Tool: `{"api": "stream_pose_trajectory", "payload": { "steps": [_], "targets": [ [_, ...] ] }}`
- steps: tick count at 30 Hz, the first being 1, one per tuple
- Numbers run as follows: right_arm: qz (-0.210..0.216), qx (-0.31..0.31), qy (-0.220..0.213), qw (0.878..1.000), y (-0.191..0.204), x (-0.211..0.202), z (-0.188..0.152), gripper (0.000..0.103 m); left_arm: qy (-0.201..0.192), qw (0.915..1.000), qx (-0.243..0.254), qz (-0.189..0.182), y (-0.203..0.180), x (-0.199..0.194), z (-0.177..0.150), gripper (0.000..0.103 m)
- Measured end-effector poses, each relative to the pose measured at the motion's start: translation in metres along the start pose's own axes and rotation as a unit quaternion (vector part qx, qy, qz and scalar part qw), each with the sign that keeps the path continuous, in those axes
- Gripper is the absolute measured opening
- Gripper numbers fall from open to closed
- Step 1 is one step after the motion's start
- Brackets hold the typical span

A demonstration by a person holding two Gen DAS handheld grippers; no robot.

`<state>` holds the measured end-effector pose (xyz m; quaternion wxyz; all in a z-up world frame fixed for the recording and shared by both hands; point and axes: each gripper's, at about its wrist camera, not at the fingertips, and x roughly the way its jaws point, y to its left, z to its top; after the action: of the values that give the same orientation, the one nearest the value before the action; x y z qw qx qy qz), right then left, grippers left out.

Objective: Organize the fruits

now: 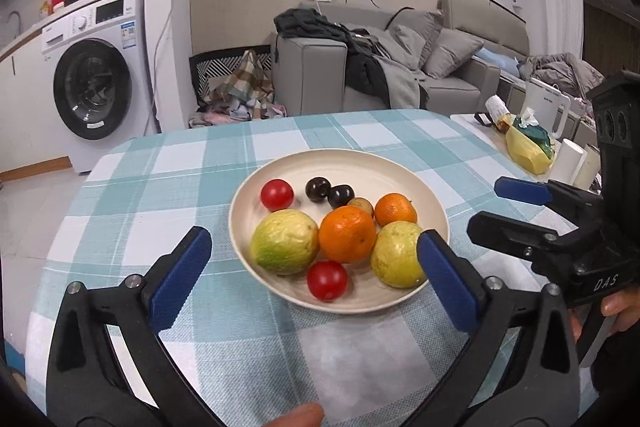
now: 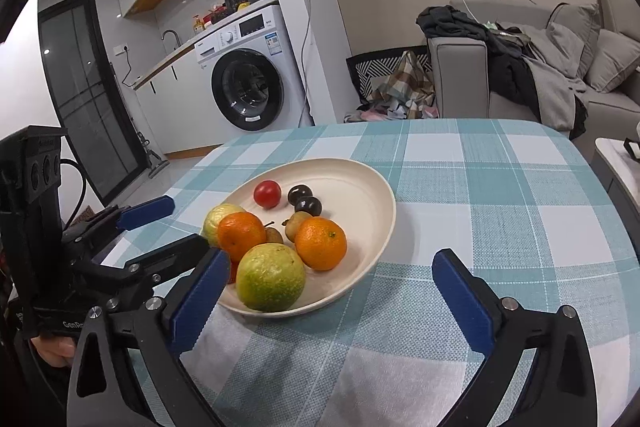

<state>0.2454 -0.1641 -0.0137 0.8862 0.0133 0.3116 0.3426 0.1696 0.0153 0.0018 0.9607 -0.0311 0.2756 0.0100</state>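
Both grippers, left gripper [image 1: 312, 273] and right gripper [image 2: 328, 291], spread wide, holding nothing. Cream plate [image 1: 280, 167] just ahead holds guavas [image 1: 285, 241], oranges [image 1: 347, 234], cherry tomatoes [image 1: 277, 194]; checked tablecloth [image 1: 168, 163], washing machine [image 1: 94, 79] behind.

One round cream plate [image 1: 434, 223] sits on the worktop and holds all the fruit. On that plate are two yellow-green guavas, the first [image 1: 285, 241] at its left and the second [image 1: 396, 254] at its right; two oranges, a larger one [image 1: 347, 234] between the guavas and a smaller one [image 1: 395, 209] just behind it; and two red cherry tomatoes, one [image 1: 277, 194] toward the plate's far left and one [image 1: 327, 280] at its near rim. Also on the plate are two dark glossy round fruits [image 1: 318, 189] [image 1: 341, 195] side by side near the far rim, and two small brownish fruits [image 2: 298, 223] [image 2: 274, 235] near its middle, both seen in the right wrist view.
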Motion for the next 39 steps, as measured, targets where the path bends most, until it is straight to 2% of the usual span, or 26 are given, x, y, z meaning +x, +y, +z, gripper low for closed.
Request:
{"api": "stream_pose_trajectory", "payload": {
  "steps": [7, 19, 39],
  "targets": [
    [0.002, -0.020, -0.018, 1.000, 0.011, -0.016, -0.008, 0.103, -0.001, 0.9999, -0.015, -0.002, 0.008, -0.020, -0.011, 0.102],
    [0.006, -0.047, -0.044, 0.998, 0.028, -0.034, -0.018, 0.103, -0.032, 0.9990, -0.032, -0.001, 0.012, -0.054, -0.026, 0.102],
    [0.006, -0.070, -0.061, 0.996, 0.037, -0.039, -0.023, 0.103, -0.036, 0.9991, -0.018, 0.010, 0.007, -0.054, -0.023, 0.102]
  ]
}}
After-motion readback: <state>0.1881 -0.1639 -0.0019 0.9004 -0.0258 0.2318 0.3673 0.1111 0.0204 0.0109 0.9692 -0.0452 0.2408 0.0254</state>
